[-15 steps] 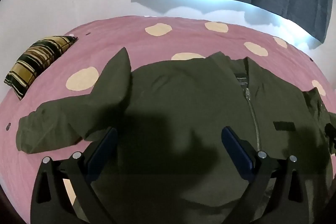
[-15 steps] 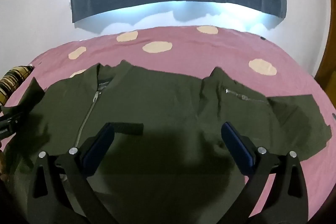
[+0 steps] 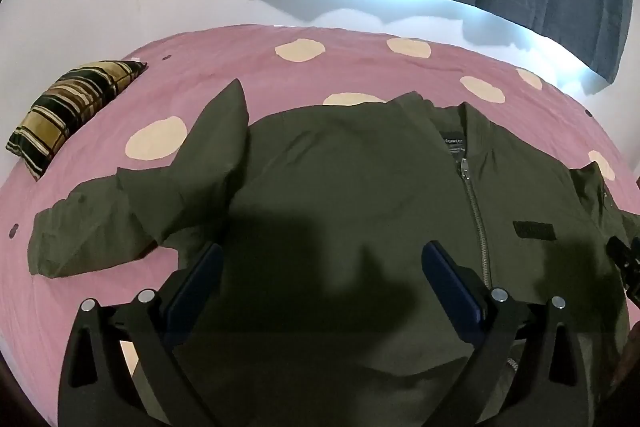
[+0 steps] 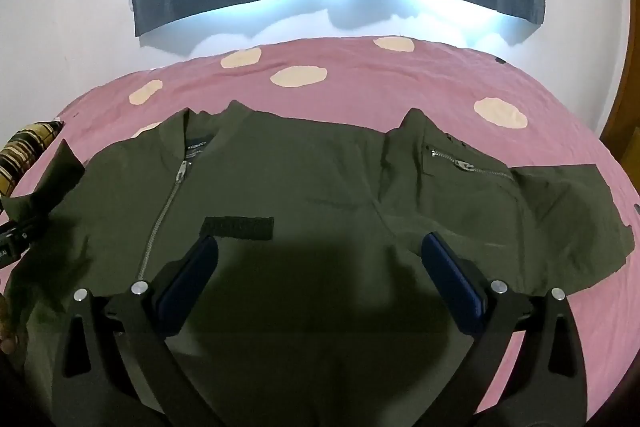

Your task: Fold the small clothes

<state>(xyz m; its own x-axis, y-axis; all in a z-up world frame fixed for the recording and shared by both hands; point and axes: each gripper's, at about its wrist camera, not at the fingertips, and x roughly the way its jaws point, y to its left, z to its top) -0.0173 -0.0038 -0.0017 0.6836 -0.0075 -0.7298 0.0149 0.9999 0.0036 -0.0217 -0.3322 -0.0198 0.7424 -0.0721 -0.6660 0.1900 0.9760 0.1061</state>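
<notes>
Pink bedspread (image 3: 360, 75): jacket (image 3: 340, 187) flat beneath spread fingers (image 3: 200, 279).

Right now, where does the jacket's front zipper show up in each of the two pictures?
Left wrist view: the front zipper runs down right of centre.
Right wrist view: the front zipper slants down left of centre.
Shared landmark: the dark chest patch beside it.

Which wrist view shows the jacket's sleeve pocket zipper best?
The right wrist view: the sleeve pocket zipper lies in plain sight on the jacket. The left wrist view catches only that sleeve's edge at far right, no zipper discernible.
</notes>
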